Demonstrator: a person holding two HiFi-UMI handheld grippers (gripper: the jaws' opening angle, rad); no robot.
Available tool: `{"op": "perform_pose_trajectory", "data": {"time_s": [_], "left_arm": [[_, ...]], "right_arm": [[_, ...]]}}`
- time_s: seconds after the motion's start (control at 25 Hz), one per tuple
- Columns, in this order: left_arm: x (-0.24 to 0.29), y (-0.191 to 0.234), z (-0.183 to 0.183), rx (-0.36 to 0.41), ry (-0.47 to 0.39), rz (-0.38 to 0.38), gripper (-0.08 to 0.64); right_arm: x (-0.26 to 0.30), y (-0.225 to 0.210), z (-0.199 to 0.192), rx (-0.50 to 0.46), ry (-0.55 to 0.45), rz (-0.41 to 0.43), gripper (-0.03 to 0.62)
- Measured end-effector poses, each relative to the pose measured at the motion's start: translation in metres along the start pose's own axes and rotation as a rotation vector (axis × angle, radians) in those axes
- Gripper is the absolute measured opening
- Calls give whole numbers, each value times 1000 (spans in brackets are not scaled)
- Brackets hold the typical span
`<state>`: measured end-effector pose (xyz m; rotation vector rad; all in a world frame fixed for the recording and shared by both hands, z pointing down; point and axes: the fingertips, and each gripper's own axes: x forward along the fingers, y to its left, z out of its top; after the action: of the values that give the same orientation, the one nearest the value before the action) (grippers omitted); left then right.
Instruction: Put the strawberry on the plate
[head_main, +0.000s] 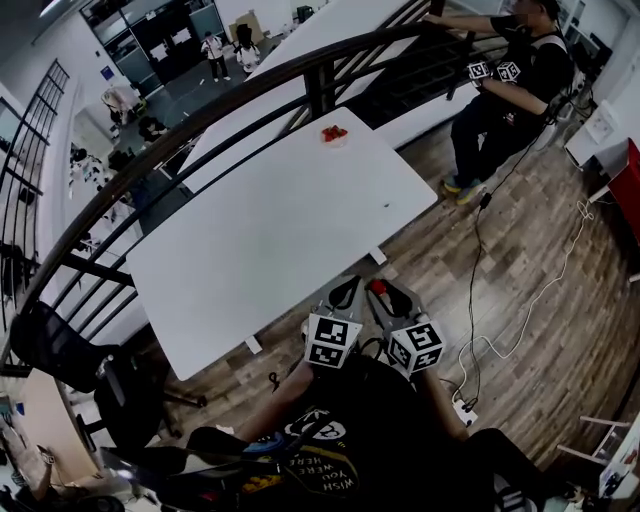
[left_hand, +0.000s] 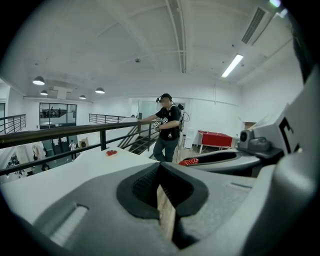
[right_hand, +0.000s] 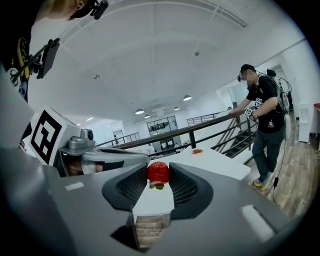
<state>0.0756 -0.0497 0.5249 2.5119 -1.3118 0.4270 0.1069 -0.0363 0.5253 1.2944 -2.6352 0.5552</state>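
My right gripper (head_main: 386, 291) is shut on a red strawberry (head_main: 377, 287), which sits between its dark pads (right_hand: 186, 186) in the right gripper view (right_hand: 158, 172). It hangs over the white table's (head_main: 270, 230) near edge. Close beside it on the left, my left gripper (head_main: 346, 287) is shut with nothing in it; its tips meet in its own view (left_hand: 160, 166). A small plate (head_main: 335, 142) holding red strawberries (head_main: 334, 131) stands at the table's far end, well away from both grippers. The plate also shows in the gripper views (left_hand: 111, 153) (right_hand: 197, 151).
A dark railing (head_main: 250, 92) runs along the table's far and left sides. A person (head_main: 505, 80) stands at the railing to the far right, holding marker cubes. Cables (head_main: 478, 330) trail over the wooden floor on the right. A dark chair (head_main: 70, 350) stands at the left.
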Motion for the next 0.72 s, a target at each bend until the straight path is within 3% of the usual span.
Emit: {"op": "perform_pose_trajectory", "data": {"time_s": [0.16,0.72], "left_arm": [[4,12,8,-3,-4,5,5],[16,78,36,-17,-63,46,5]], "right_arm": [[5,-6,5,25,-3,-14,138],[73,-11,38,-54,-9,12,138]]}}
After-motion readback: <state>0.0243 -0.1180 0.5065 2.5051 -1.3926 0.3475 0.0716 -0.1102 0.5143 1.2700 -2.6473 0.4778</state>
